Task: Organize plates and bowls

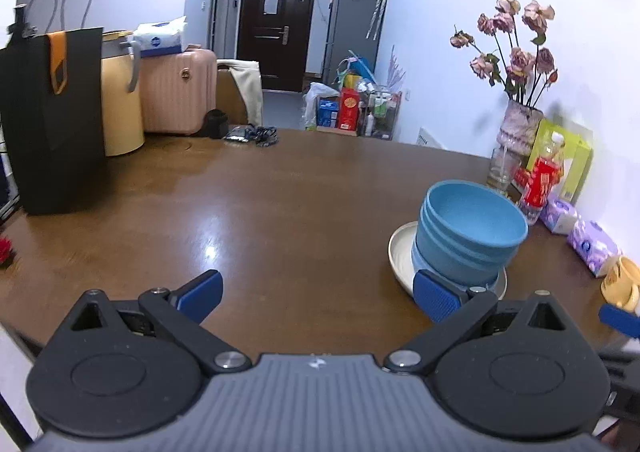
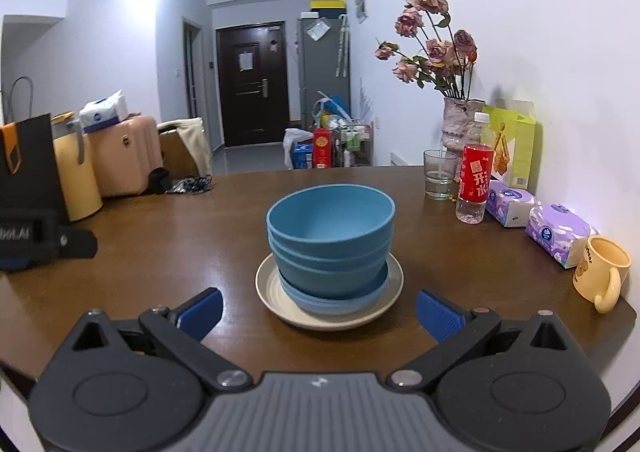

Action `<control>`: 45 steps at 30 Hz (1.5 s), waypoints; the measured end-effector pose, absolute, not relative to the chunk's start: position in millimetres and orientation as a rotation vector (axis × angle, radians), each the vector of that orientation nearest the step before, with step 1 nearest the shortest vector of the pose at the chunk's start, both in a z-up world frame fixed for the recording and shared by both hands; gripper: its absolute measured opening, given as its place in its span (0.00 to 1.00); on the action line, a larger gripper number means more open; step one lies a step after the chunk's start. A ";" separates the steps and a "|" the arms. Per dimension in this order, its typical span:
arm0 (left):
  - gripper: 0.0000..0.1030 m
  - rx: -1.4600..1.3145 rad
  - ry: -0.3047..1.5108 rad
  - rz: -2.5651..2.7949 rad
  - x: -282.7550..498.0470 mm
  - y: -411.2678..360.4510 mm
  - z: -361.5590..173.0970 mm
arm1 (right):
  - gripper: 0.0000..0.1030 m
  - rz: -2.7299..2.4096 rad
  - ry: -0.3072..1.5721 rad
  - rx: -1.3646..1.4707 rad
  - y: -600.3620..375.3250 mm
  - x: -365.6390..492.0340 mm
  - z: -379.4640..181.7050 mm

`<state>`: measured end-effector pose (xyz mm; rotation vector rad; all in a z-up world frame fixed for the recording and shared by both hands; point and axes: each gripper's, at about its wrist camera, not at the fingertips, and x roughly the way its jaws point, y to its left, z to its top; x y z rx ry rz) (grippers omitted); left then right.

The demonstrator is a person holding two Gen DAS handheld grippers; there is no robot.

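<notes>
A stack of blue bowls (image 2: 330, 244) stands nested on a pale blue plate (image 2: 340, 302), which lies on a cream plate (image 2: 270, 288) on the brown table (image 2: 160, 252). My right gripper (image 2: 319, 310) is open just in front of this stack, nothing between its blue fingers. In the left wrist view the same blue bowls (image 1: 468, 232) and cream plate (image 1: 398, 252) sit to the right. My left gripper (image 1: 318, 298) is open over bare table, its right finger (image 1: 436, 300) close to the plate's near edge.
Along the wall at right stand a vase of dried roses (image 2: 460, 124), a glass (image 2: 439, 174), a red-labelled bottle (image 2: 474, 184), tissue packs (image 2: 556, 230) and a yellow mug (image 2: 600, 272). A black bag (image 1: 52, 120) stands at the table's left.
</notes>
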<state>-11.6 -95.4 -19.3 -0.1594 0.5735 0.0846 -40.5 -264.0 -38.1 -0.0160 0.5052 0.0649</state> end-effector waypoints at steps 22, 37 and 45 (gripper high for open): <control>1.00 -0.153 0.588 0.120 -69.8 -123.8 -30.4 | 1.00 0.118 0.490 -0.030 -297.6 -84.5 -34.7; 1.00 -0.144 0.577 0.115 -77.7 -125.3 -28.0 | 1.00 0.117 0.486 -0.029 -297.9 -89.4 -32.8; 1.00 -0.141 0.571 0.117 -80.4 -124.3 -25.8 | 1.00 0.119 0.483 -0.030 -297.2 -97.4 -29.5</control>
